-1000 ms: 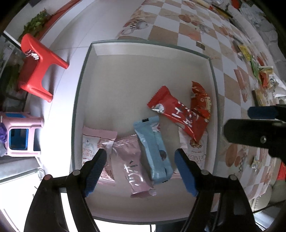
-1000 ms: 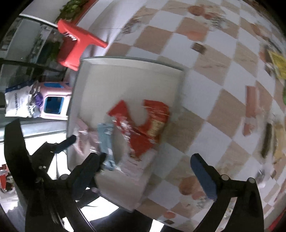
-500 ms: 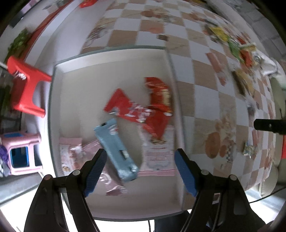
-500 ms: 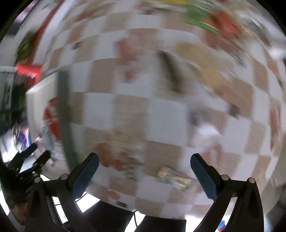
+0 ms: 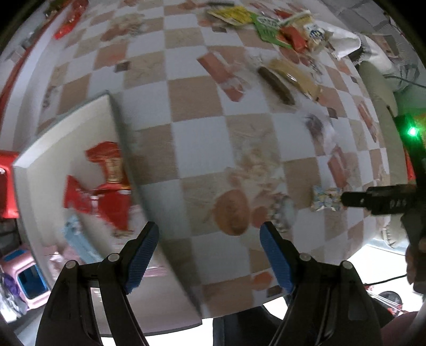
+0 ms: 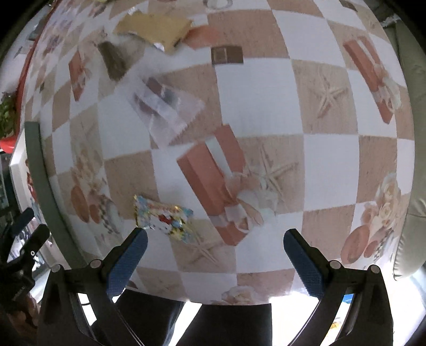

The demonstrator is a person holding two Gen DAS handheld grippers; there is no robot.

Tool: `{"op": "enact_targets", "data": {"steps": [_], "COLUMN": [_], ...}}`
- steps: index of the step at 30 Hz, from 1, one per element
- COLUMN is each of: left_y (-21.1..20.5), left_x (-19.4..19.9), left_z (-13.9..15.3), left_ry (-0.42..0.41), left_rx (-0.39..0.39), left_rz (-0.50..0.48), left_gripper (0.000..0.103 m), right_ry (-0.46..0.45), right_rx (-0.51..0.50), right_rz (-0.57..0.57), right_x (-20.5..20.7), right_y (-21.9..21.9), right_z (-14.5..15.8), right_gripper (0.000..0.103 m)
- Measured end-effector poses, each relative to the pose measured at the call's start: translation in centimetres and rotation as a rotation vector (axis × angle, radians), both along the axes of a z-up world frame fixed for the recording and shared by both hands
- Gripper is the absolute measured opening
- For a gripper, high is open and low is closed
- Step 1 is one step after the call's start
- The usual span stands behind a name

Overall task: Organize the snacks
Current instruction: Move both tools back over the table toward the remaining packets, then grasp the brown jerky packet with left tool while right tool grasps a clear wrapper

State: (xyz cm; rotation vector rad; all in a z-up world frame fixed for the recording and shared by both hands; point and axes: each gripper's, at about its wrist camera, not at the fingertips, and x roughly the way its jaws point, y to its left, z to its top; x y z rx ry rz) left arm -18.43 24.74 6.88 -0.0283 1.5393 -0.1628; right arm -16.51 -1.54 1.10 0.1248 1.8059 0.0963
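surface: checkered tablecloth (image 6: 255,101) is covering the table, white and tan squares, printed with starfish, shells and gift boxes
tray: shallow white tray (image 5: 66,127) is sitting at the table's left end; red packets (image 5: 111,186) and a light blue packet (image 5: 80,242) are lying inside, blurred
left gripper (image 5: 209,234): pointing down over the cloth just right of the tray rim, jaws standing apart, nothing between them
right gripper (image 6: 214,248): hanging over the cloth, jaws wide, nothing gripped
target snack: small colourful foil packet (image 6: 163,218) is lying flat on the cloth, just ahead of the right gripper's left finger (image 6: 127,260), not clamped
other snacks: clear-wrapped one (image 6: 162,106) mid-table; yellow, green and orange packets (image 5: 266,24) piling at the far edge
room: pink stool (image 5: 24,276) and red stool (image 5: 6,183) are standing on the floor left of the table
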Motion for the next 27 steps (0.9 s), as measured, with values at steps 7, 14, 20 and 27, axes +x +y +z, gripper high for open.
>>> {"op": "enact_targets", "data": {"steps": [7,14,20,27], "left_y": [-0.2,-0.5,0.0,-1.9], "left_x": [3.7,7.8,8.2,9.8], "left_z": [-0.5,-0.2,-0.6,-1.5], "left_ry": [0.027,0.005,0.030,0.039], "left_rx": [-0.012,-0.005,0.006,0.001], "left_rz": [0.111,0.176,0.208,0.217], "left_gripper": [0.081,0.081,0.081,0.081], "right_ry": [-0.048,-0.110,-0.158,-0.205], "right_rx": [-0.015,-0.034,-0.030,-0.073], "right_rz": [0.082,0.200,0.319,0.404], "right_x": [2.0,6.0,8.8,8.8], "right_y": [2.5,5.9,9.0,10.2], "right_z": [0.2,0.2,-0.6,0.2], "right_gripper": [0.103,0.103,0.101,0.032]}}
